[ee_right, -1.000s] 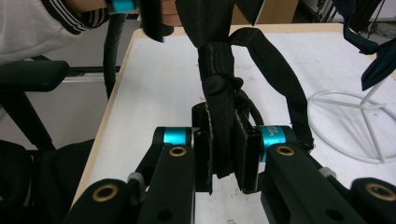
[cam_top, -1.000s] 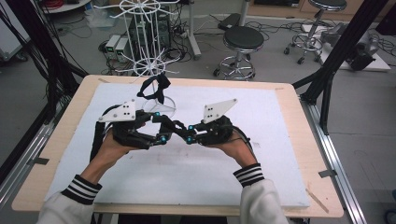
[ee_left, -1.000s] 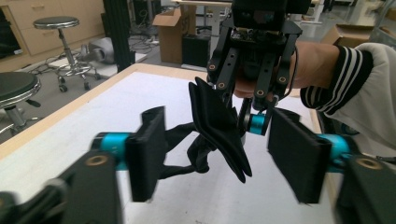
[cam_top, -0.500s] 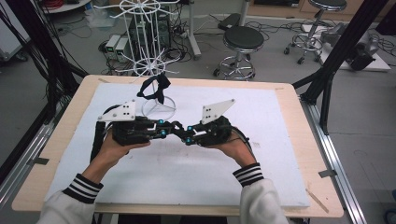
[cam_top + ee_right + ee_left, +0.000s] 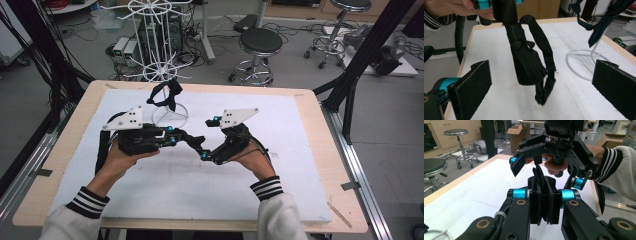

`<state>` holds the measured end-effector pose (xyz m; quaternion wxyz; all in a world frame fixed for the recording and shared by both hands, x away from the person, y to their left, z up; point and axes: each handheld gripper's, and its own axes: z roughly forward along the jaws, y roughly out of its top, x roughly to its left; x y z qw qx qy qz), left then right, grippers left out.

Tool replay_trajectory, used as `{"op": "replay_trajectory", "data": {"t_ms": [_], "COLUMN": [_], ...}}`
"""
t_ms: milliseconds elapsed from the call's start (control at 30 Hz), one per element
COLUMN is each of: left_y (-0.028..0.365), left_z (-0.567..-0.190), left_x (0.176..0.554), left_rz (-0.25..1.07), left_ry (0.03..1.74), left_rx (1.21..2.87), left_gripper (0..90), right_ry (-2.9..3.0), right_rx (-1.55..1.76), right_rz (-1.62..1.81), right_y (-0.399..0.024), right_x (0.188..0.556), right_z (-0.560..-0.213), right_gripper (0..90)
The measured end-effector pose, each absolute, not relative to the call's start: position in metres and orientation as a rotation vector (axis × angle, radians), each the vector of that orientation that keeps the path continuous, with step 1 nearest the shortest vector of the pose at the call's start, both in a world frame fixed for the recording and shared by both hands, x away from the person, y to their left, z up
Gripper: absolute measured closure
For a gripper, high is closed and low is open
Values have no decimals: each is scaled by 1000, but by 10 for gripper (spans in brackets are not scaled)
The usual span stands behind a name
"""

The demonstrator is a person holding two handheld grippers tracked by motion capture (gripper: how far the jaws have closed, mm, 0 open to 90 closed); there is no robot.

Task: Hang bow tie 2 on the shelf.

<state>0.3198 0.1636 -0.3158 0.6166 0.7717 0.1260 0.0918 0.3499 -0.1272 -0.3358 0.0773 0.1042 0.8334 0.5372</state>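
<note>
A black fabric bow tie with a strap (image 5: 527,62) hangs over the white mat. My left gripper (image 5: 541,202) is shut on its upper end (image 5: 544,182), and in the high view that gripper (image 5: 196,141) points right at the table's middle. My right gripper (image 5: 544,87) faces it and has just been opening. Its two pads (image 5: 474,85) stand wide apart on either side of the hanging tie and touch nothing. From above, the right gripper (image 5: 210,138) meets the left tip to tip.
A white wire display rack (image 5: 162,65) stands at the back of the mat (image 5: 300,165) on a ring base (image 5: 584,65). Another black tie (image 5: 167,95) hangs from it. Stools, cables and black frame posts stand beyond the table.
The left jaws have closed on the black tie. The right jaws, shut on it before, have sprung wide open and let it go. Neither hand has shifted.
</note>
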Motion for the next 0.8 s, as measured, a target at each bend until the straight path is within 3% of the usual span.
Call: {"op": "replay_trajectory", "data": {"t_ms": [800], "left_y": [203], "left_z": [-308], "left_x": [320], "left_rz": [340], "left_ry": [441], "left_rx": [1713], "left_gripper": [832], "right_ry": [2319], "right_rx": [546], "right_rz": [1573], "right_y": [-179], "right_x": [336], "right_z": [-338], "right_gripper": [9]}}
